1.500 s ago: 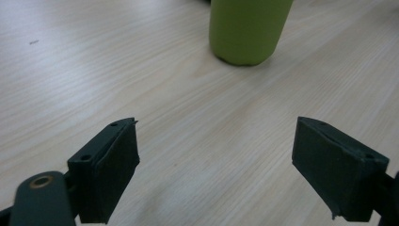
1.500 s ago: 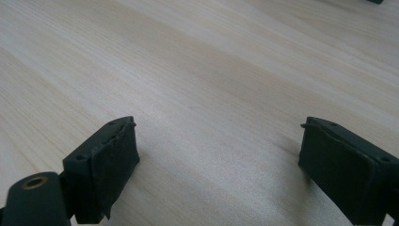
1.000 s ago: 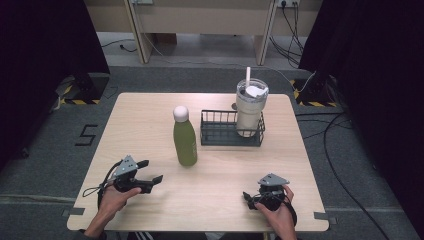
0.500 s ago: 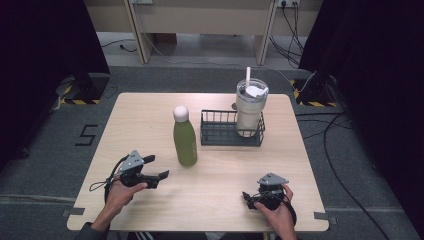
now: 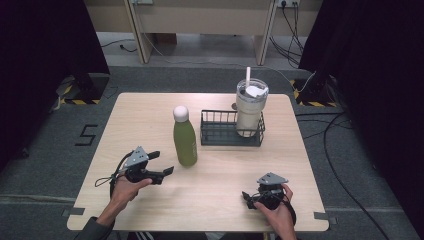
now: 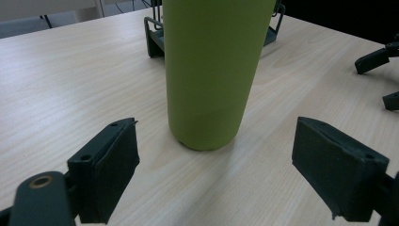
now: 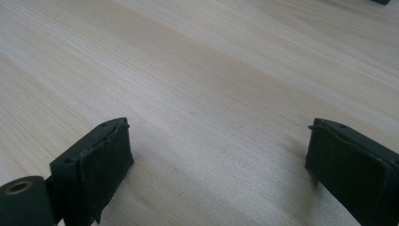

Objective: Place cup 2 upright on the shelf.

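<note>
A green bottle (image 5: 184,141) with a white cap stands upright on the wooden table (image 5: 145,115), a little left of the middle, its cap on so that nothing of its contents can be seen. Just to its right sits a black wire basket (image 5: 220,136), and in the basket's right end stands a pale tumbler (image 5: 249,111) with a lid and a white straw rising from it; the left part of the basket holds nothing. What is inside the tumbler cannot be told. The left claw (image 5: 161,163), held in the person's left hand (image 5: 124,190), points at the lower part of the bottle from the left and front, its jaws apart and clear of it. In the left gripper view the bottle's (image 6: 214,70) base stands just beyond the left claw (image 6: 230,176), centred on the gap between the two pads, with bare table between pads and bottle. The right claw (image 5: 247,199) lies low at the table's near right, well apart from bottle and basket; its jaws have just been opening and stand wide apart, and the right gripper view looks through the right claw (image 7: 235,167) at plain table between the jaws.
</note>
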Demonstrator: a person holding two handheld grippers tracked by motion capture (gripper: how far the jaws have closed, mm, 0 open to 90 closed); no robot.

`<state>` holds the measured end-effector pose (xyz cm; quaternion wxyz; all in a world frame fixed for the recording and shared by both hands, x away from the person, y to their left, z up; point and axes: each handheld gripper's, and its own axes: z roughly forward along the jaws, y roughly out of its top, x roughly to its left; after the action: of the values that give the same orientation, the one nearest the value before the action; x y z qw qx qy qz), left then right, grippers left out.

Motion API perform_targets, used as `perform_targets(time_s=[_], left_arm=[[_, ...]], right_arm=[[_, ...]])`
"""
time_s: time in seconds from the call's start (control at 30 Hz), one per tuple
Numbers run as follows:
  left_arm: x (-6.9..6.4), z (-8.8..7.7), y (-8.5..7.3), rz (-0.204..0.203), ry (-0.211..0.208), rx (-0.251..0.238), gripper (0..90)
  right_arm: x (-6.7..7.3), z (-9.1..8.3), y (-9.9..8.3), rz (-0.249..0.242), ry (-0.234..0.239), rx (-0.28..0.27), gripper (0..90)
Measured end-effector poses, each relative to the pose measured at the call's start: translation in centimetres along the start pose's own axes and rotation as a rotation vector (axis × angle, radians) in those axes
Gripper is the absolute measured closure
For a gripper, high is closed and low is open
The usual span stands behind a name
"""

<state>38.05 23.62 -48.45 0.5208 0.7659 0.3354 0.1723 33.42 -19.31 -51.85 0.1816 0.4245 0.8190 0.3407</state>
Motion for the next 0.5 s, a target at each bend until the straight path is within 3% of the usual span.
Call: perform_targets(time_s=[0.5], left_arm=[[0.0, 2.1, 0.9, 0.014, 0.016, -0.009, 14.7]], right_arm=[[0.0, 0.0, 0.0, 0.001, 0.001, 0.001, 7.5]])
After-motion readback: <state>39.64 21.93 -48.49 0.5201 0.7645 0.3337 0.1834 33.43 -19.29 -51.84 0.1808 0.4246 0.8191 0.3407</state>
